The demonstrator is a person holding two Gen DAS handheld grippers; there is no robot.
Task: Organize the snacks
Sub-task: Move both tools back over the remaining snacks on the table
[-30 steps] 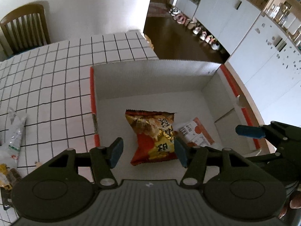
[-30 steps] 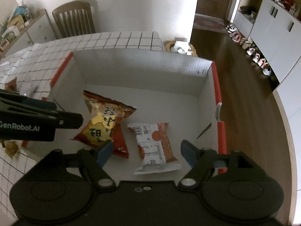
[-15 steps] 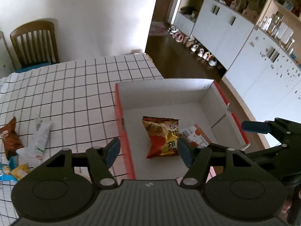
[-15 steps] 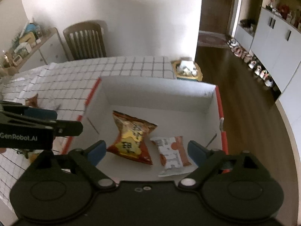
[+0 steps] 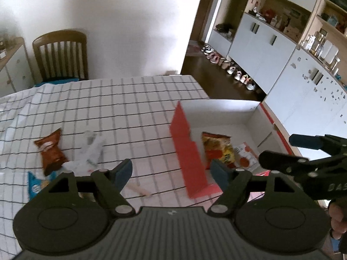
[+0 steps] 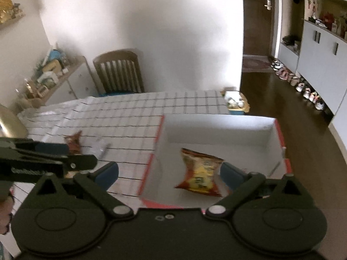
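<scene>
Claws: left claw (image 5: 171, 174) and right claw (image 6: 170, 176) both spread apart, empty, jaws just widened. Orange-yellow crinkled snack bag (image 6: 200, 173) inside red-and-white cardboard box (image 6: 219, 127) on checked tabletop (image 5: 121, 108); brown snack packet (image 5: 51, 151) outside.

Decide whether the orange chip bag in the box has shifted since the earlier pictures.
No. The orange chip bag lies beside the white-and-orange packet in the box as before.

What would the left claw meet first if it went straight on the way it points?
Probably the checked tablecloth just beside the box's red wall; the open left claw is empty. Depth is unclear.
</scene>
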